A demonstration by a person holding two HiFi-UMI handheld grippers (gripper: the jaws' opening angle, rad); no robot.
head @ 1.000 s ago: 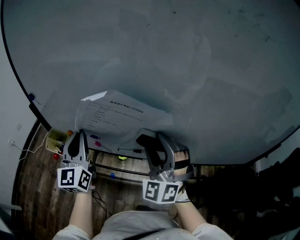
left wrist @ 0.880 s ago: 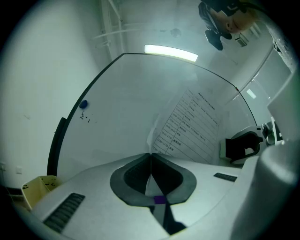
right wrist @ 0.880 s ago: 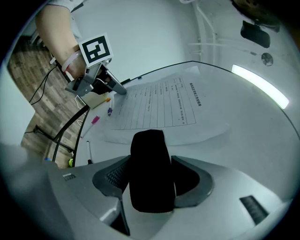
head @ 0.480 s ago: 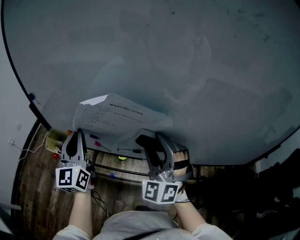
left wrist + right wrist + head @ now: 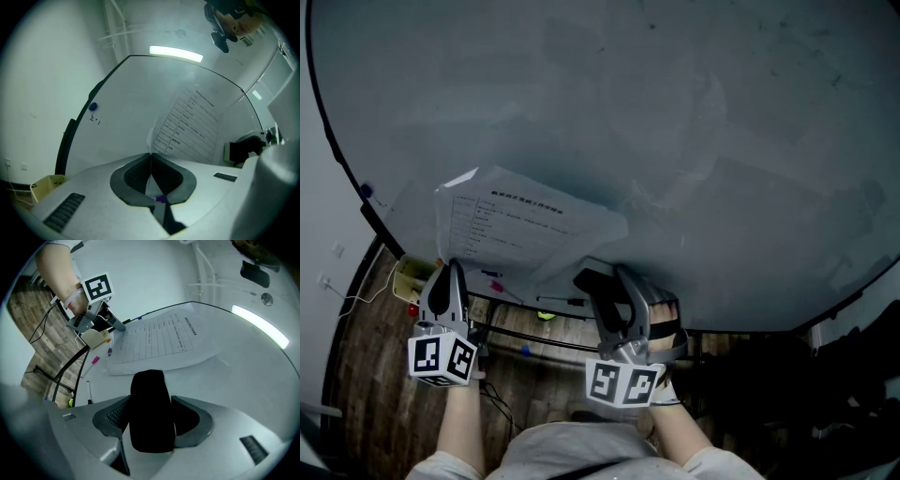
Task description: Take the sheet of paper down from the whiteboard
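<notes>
Jaws of the left gripper (image 5: 450,274) are pressed together on the near left edge of the sheet of paper (image 5: 520,220), which lies low on the left part of the whiteboard (image 5: 675,112). To its right, the right gripper (image 5: 614,281) has its jaws wide, clamped on a black block (image 5: 149,408) close to the board. A small blue magnet (image 5: 92,107) sits far left. A yellow box (image 5: 411,277) and a pink marker (image 5: 95,360) rest below the paper.
</notes>
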